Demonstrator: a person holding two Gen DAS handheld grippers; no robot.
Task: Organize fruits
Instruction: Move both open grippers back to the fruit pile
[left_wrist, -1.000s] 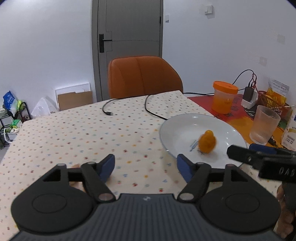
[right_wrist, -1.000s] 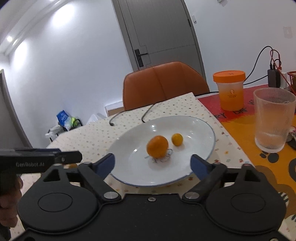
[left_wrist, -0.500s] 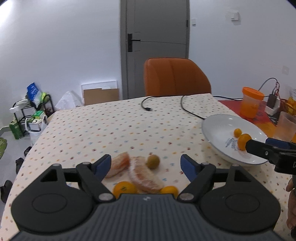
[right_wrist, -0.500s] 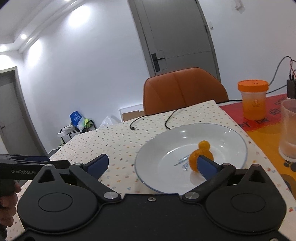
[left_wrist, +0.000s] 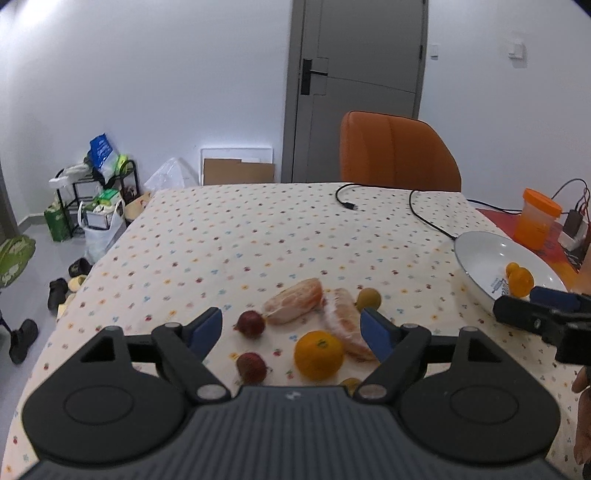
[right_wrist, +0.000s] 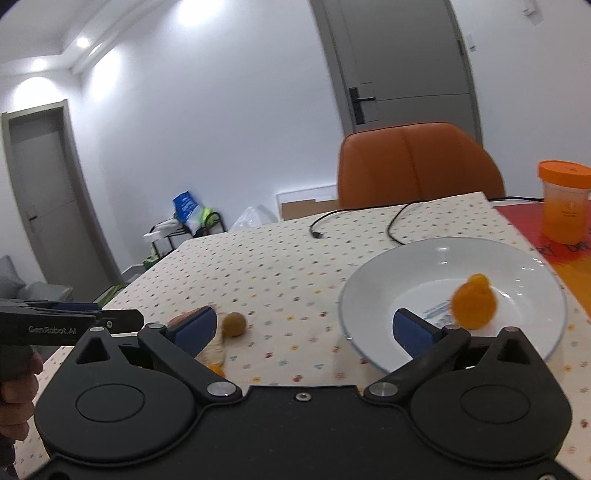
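On the dotted tablecloth (left_wrist: 258, 236), loose fruit now fills your view; left gripper (left_wrist: 291, 328) and right gripper (right_wrist: 303, 326) both gape empty, the orange (left_wrist: 318, 354) waiting at six o'clock.

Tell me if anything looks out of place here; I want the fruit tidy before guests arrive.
Yes. Most fruit lies loose on the tablecloth instead of on the white plate: two peeled pomelo segments, an orange, two reddish fruits and a small brown one. The plate holds only two orange fruits.
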